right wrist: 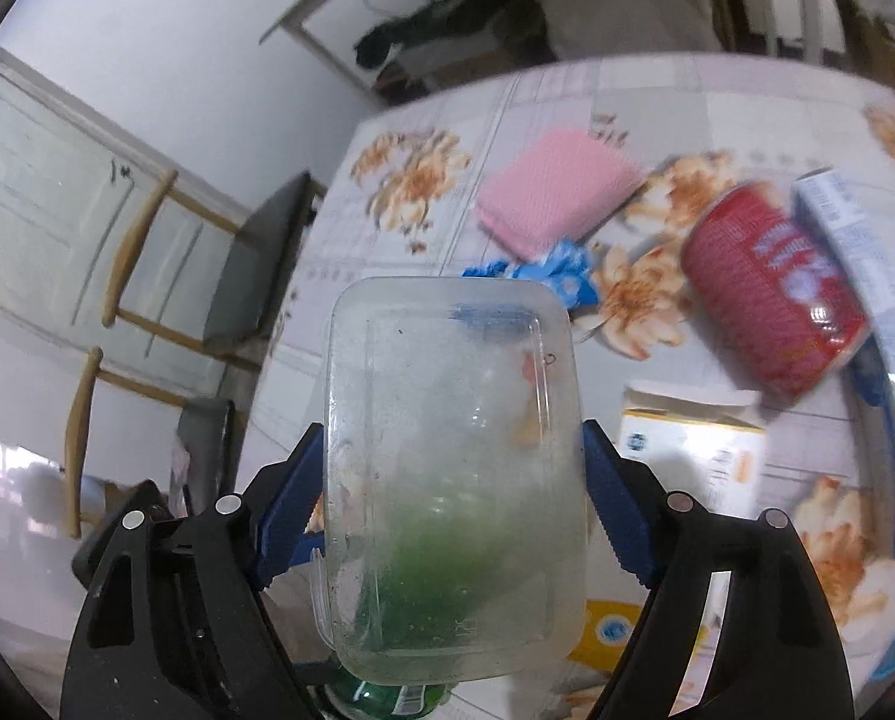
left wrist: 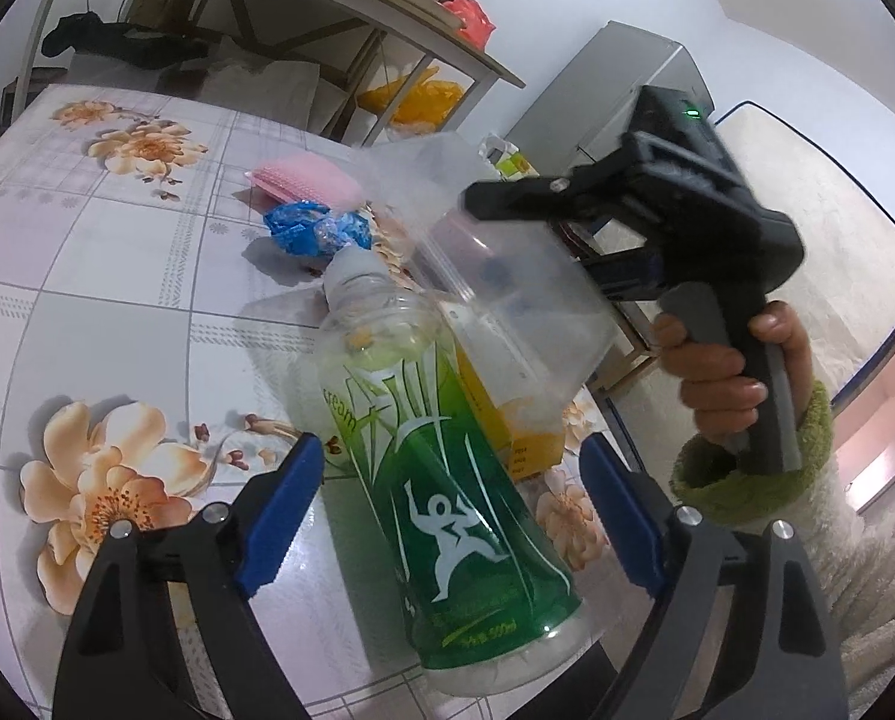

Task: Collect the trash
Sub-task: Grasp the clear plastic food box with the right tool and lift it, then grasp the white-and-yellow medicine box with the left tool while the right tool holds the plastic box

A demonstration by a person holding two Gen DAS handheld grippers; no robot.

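The left gripper (left wrist: 447,516) stands wide around a green-labelled clear plastic bottle (left wrist: 441,480), whose body lies between the blue pads without either pad visibly pressing it, its white cap pointing away from the claw. The right gripper (right wrist: 453,498) holds a clear rectangular plastic tub (right wrist: 453,474) by its two long sides; the pads sit against the walls, and the tub hangs above the bottle, whose green shows through its floor. Beyond the right claw lie a pink ribbed sponge (right wrist: 558,198) and a crumpled blue wrapper (right wrist: 552,276); to its right lie a red can (right wrist: 771,294) and a white-and-yellow carton (right wrist: 687,450) on the flowered tablecloth (left wrist: 117,276). The thin tub walls may flex and slip from the pads. The round bottle may roll aside if the left jaws close off-centre.
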